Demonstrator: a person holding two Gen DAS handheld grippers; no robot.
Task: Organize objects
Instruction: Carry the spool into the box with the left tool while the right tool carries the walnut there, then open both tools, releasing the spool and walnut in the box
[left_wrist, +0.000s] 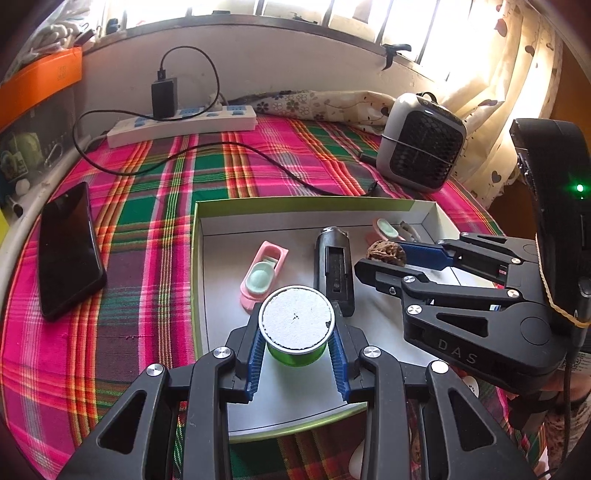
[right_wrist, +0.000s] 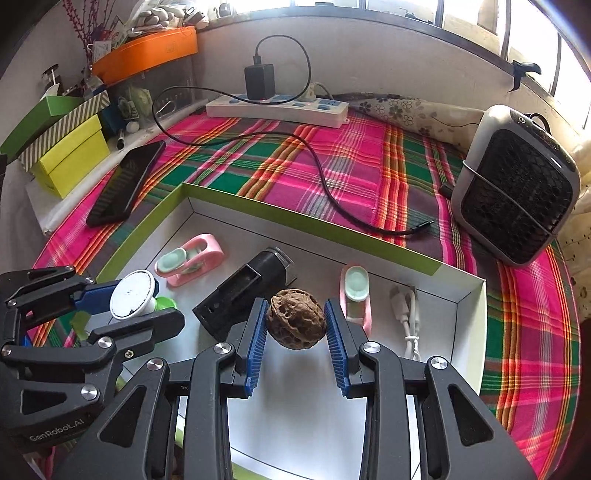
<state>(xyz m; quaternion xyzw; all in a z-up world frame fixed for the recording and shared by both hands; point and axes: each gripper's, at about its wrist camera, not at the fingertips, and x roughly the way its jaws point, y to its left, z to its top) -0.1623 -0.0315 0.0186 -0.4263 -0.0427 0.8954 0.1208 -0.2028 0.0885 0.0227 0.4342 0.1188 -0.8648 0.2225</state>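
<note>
Your left gripper (left_wrist: 296, 345) has its jaws closed on a small green can (left_wrist: 295, 325) with a white lid, held over the near left part of the shallow white tray (left_wrist: 236, 210). Your right gripper (right_wrist: 295, 325) has its jaws clamped on a wrinkled brown walnut (right_wrist: 295, 318), held above the tray's middle. In the tray lie a pink clip (right_wrist: 190, 258) at the far left, a black cylinder (right_wrist: 243, 291) just left of the walnut, a second pink clip (right_wrist: 355, 291) to its right, and a white cable (right_wrist: 406, 317) near the right wall. The tray sits on a plaid cloth (right_wrist: 351, 158) covering the surface, with a black phone (left_wrist: 68, 247) to its left, and a power strip (right_wrist: 277, 107) and small heater (right_wrist: 517, 184) beyond.
</note>
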